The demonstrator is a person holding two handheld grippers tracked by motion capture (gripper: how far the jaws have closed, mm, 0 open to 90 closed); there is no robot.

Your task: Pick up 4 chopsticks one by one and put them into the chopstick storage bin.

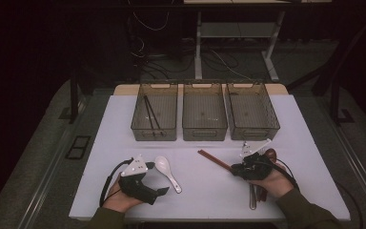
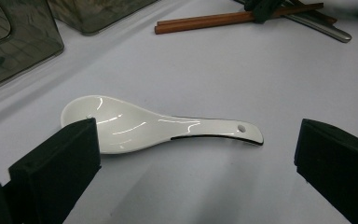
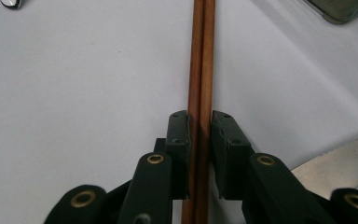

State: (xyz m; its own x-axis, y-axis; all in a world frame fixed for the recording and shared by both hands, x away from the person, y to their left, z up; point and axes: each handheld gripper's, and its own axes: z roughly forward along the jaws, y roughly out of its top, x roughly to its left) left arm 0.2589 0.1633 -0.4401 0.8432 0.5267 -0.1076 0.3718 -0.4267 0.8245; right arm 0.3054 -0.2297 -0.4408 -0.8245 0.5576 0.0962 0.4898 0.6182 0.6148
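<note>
On the white worktop, near the person's edge, cutlery lies waiting to be sorted into three clear bins at the far side. The right gripper has its fingers closed against a pair of brown wooden chopsticks, one finger on each side of the pair, which runs straight up the right gripper view; from the high view the chopsticks lie slanted on the worktop just left of that gripper, and whether they have left the surface cannot be told. The left gripper hovers with its fingers spread wide and holding nothing, the white ceramic soup spoon lying on the worktop just ahead of the gap, bowl toward one finger and handle toward the other. By the look of it, the sorting is at an early stage: the left bin already holds a pair of dark chopsticks, the middle bin looks empty, and the right bin has only a small dark item at its far end, too small to name. Left to do, as a judgement: carry the brown chopsticks to a bin, pick up the soup spoon, and deal with the metal utensil lying under the right hand.
</note>
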